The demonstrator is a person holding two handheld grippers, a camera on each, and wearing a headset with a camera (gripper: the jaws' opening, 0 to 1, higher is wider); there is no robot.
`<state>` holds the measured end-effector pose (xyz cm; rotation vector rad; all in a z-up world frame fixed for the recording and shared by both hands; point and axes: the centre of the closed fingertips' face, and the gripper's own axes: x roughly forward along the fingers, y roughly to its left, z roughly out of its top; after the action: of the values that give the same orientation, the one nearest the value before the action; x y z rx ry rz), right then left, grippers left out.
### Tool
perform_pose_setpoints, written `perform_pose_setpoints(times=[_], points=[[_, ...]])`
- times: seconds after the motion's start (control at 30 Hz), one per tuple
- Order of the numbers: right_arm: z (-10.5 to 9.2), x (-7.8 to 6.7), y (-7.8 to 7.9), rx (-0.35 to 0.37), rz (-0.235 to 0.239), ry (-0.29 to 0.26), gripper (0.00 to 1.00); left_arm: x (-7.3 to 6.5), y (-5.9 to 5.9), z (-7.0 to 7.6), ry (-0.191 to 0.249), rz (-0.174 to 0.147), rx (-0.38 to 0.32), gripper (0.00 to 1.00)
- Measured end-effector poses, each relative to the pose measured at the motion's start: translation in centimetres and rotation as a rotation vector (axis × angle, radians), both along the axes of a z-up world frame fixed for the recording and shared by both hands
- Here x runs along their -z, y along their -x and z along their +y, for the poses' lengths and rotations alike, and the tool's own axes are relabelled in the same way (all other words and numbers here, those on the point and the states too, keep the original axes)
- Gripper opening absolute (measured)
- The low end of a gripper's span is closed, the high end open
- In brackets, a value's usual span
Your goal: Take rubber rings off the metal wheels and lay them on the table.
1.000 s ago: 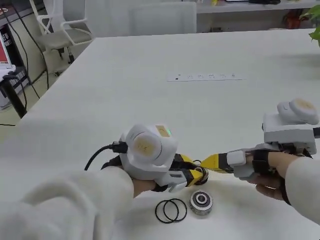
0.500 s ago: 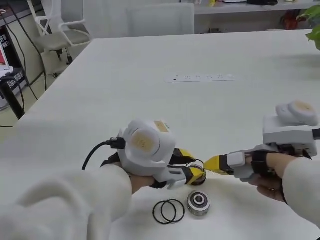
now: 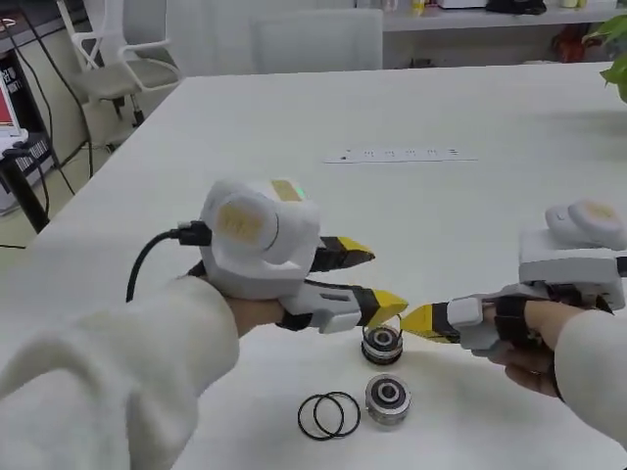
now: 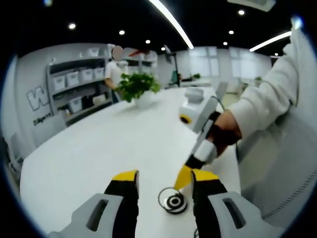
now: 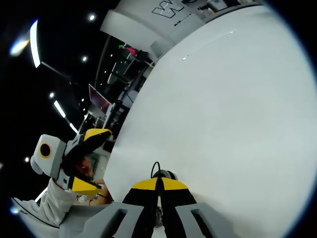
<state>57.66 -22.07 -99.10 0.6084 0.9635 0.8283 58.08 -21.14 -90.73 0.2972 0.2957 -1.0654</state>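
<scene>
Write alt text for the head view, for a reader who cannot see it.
The shut right gripper pinches a rubber ring at a metal wheel on a white table, with the open left gripper above it. Nearer, a second wheel sits beside two loose rings.

Your left gripper has a white body and black jaws tipped in yellow, and your right gripper wears the same colours. At its yellow tips sits a thin black rubber ring. The metal wheel there is silver with a dark centre, like the nearer wheel. Left of that one, the loose rings are black. The table is plain white, your sleeves cream, the cable black, and the plant far right green.
</scene>
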Motion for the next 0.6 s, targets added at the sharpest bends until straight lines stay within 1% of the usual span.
perform_pose_setpoints(times=[0.03,0.1,0.2,0.27,0.33,0.43,0.57,0.6], points=[[0.0,0.0,0.0,0.0,0.0,0.0,0.0,-0.6,0.2,0.1,0.005,-0.003,0.004,0.46],[0.0,0.0,-0.1,0.002,0.001,-0.003,0.0,-1.7,0.5,0.1,0.004,-0.025,0.021,0.48],[0.0,-0.1,-0.2,0.003,0.002,-0.01,0.0,-3.3,1.2,0.2,0.015,-0.036,0.045,0.51],[0.0,-0.3,-0.2,0.003,0.002,-0.013,0.0,-4.3,1.7,0.6,0.012,-0.057,0.059,0.53],[0.0,-0.7,-0.3,0.009,-0.004,-0.025,0.0,-5.0,2.2,1.0,0.008,-0.065,0.07,0.54],[0.1,-1.2,-0.4,0.007,-0.015,-0.033,0.0,-6.1,2.9,1.9,0.01,-0.081,0.073,0.56],[0.5,-2.0,-0.5,0.0,-0.037,-0.05,0.0,-7.2,3.7,3.6,-0.002,-0.1,0.052,0.6],[0.6,-2.2,-0.5,-0.001,-0.041,-0.055,0.0,-7.5,3.8,4.2,0.002,-0.108,0.039,0.62]])
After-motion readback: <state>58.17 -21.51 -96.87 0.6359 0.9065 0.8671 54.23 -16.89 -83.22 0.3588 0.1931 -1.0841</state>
